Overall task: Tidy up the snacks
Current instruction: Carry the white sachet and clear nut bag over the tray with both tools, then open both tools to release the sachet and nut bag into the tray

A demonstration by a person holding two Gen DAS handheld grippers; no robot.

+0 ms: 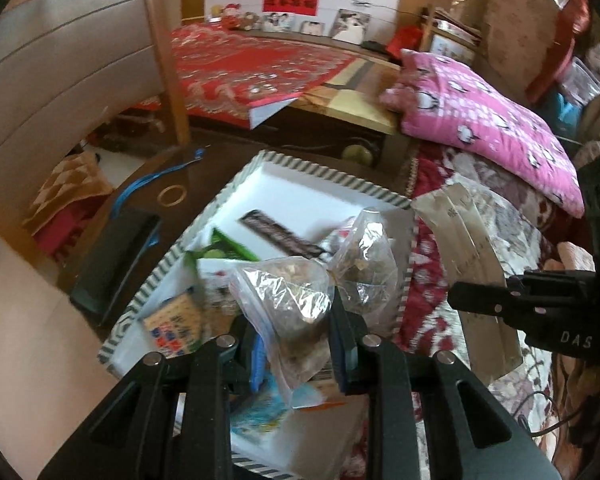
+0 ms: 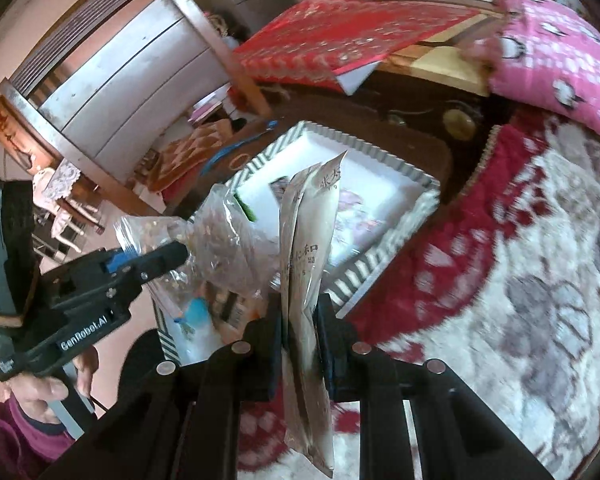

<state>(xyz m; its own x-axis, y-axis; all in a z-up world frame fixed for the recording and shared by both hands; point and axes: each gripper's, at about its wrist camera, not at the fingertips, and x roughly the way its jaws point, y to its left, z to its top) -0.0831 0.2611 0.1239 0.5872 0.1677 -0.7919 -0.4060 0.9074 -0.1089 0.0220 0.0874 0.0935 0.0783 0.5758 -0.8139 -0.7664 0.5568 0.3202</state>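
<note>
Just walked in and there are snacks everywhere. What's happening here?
A person is sorting snacks with two tools. The left hand-held gripper is shut on a clear plastic bag of snacks, over the striped-rim white tray. The right hand-held gripper is shut on silver snack pouches beside it.

My right gripper (image 2: 302,344) pinches flat grey foil sachets (image 2: 306,248) upright, above the white striped-rim tray (image 2: 396,176). Left of the tray's near corner, my left gripper (image 2: 168,258) clamps a clear plastic bag (image 2: 220,236).
</note>
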